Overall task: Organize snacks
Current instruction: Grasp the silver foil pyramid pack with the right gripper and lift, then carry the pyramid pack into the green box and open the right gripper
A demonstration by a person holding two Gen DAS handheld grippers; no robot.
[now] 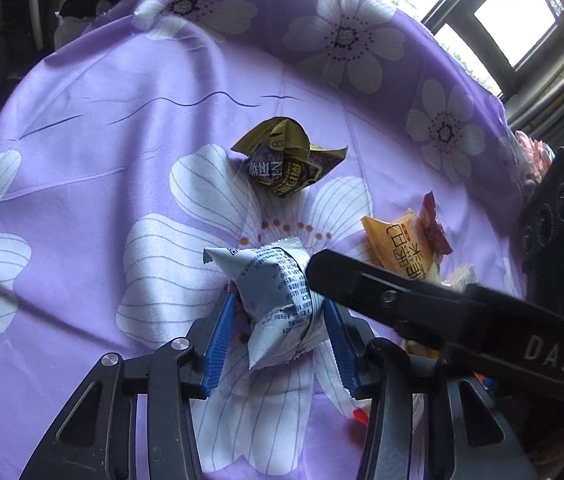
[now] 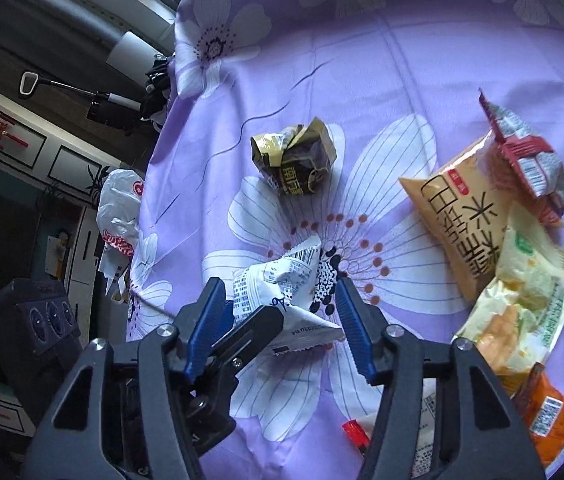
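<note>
I worked over a table covered by a purple floral cloth [image 1: 122,160].

1. Left gripper [image 1: 280,320]: its two blue-padded fingers [image 1: 218,344] were clamped on a crumpled white snack packet [image 1: 278,300] printed with small dark text. Both pads pressed against the packet's sides, and the packet bulged between them over the large white flower at the cloth's centre.

2. Right gripper [image 2: 282,312]: its blue fingers [image 2: 351,328] stood apart, one on each side of the same white snack packet [image 2: 282,284]. In the right wrist view a gap showed between the right-hand pad and the packet, and one black finger of the left gripper [image 2: 250,332] crossed in front of the left-hand pad. I could not tell whether that pad touched the packet.

3. In the left wrist view the right gripper's black body [image 1: 441,308] reached in from the right, its tip just beside the packet.

4. Other snacks:
- A crumpled gold-and-dark packet [image 1: 285,160] lay alone, further out on the cloth, apart from the held one.
- A yellow-orange packet [image 2: 461,216] with large characters lay to the right.
- A red-and-white packet [image 2: 525,156] rested against its far end.
- A pale green-and-yellow packet [image 2: 521,300] and an orange packet [image 2: 549,412] lay nearer, in the same cluster.

5. A small red item [image 2: 355,434] lay on the cloth beneath the right gripper.
</note>
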